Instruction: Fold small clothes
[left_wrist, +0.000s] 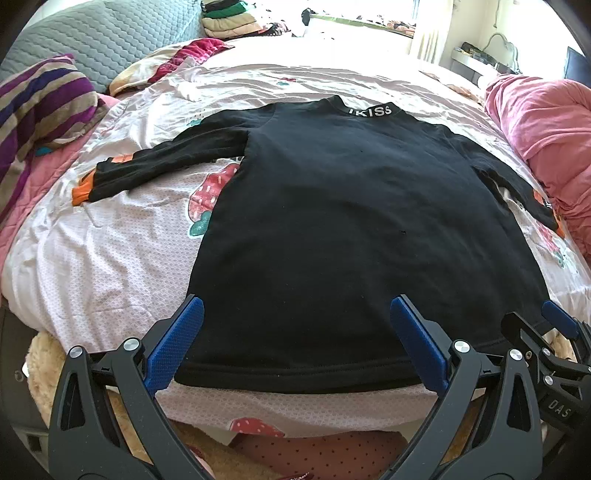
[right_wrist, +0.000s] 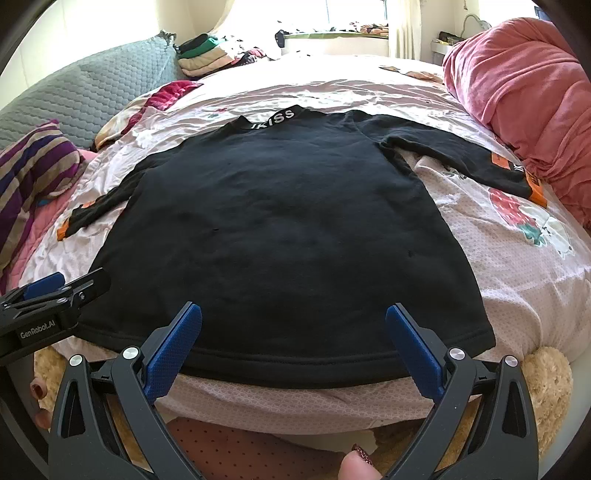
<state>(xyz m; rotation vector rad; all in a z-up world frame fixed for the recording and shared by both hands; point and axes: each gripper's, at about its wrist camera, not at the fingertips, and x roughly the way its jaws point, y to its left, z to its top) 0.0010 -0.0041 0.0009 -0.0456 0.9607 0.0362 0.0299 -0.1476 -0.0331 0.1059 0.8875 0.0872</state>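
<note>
A: From your left wrist camera, where is the garment?

B: The black long-sleeved top (left_wrist: 332, 221) lies flat on the strawberry-print bedsheet (left_wrist: 110, 266), collar away from you, hem at the near edge of the bed. Your left gripper (left_wrist: 295, 339) hangs over the hem's left part with its jaws spread wide; the blue pads (left_wrist: 177, 343) grip nothing. Your right gripper (left_wrist: 554, 332) shows at the right edge, by the hem's right corner.

A: And from the right wrist camera?

B: The same top (right_wrist: 277, 229), both sleeves spread outwards, orange cuffs at the ends. Your right gripper (right_wrist: 293, 343) stands above the hem's right part, jaws wide apart and empty. Your left gripper (right_wrist: 55, 295) comes in at the left, over the hem's left corner. A pink bundled quilt (right_wrist: 517, 92) sits beyond the right sleeve, and a striped cloth (right_wrist: 33, 166) lies at the far left.
</note>
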